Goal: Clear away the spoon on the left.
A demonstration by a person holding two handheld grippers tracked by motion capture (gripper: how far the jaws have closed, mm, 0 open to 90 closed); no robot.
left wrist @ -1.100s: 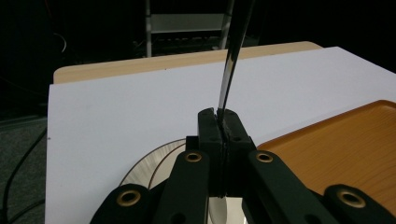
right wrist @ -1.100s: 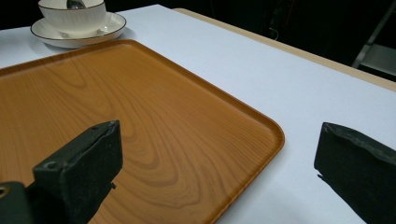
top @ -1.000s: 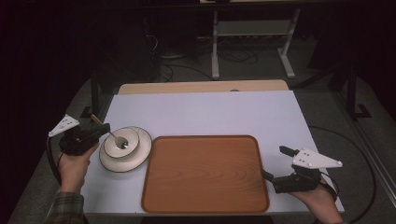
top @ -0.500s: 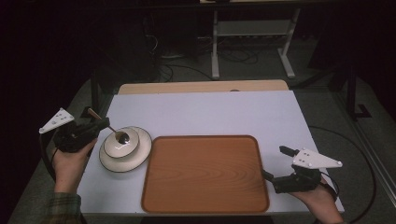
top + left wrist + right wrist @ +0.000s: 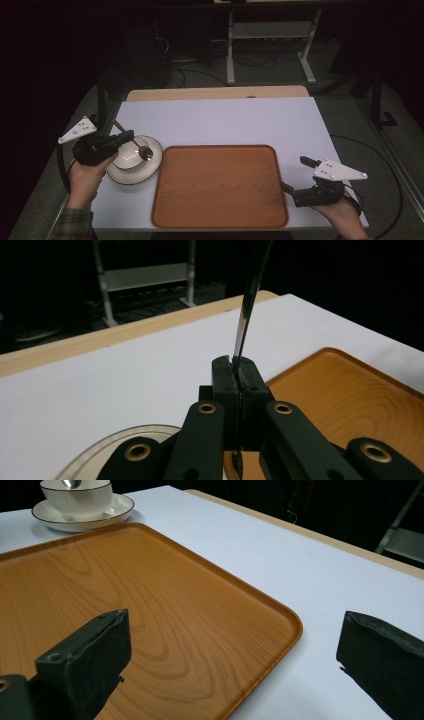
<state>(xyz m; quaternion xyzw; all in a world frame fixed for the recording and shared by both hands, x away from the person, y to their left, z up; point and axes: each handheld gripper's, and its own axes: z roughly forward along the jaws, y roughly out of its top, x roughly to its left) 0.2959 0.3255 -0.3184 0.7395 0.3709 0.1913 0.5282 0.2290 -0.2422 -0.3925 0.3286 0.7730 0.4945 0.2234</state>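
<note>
Metal spoon [image 5: 134, 144] clamped by its handle in the left tongs [image 5: 125, 137], bowl end over the cup [image 5: 131, 156] just ahead of them | long axis slants from handle, up and back, down to bowl toward the tray [image 5: 220, 187] | advice: lift straight, keep grip firm | right tongs [image 5: 232, 655] gape wide, holding nothing, beside tray.

We see a table [image 5: 220, 117] with a white top and a strip of pale wood along its far edge. Two things lie directly on it. A brown wooden tray [image 5: 220, 185] sits near the front edge, about the middle. Just beside the tray's left rim, maybe touching it, sits a white saucer [image 5: 125, 175] with a dark rim line, and a cup [image 5: 129, 157] stands on it.
</note>
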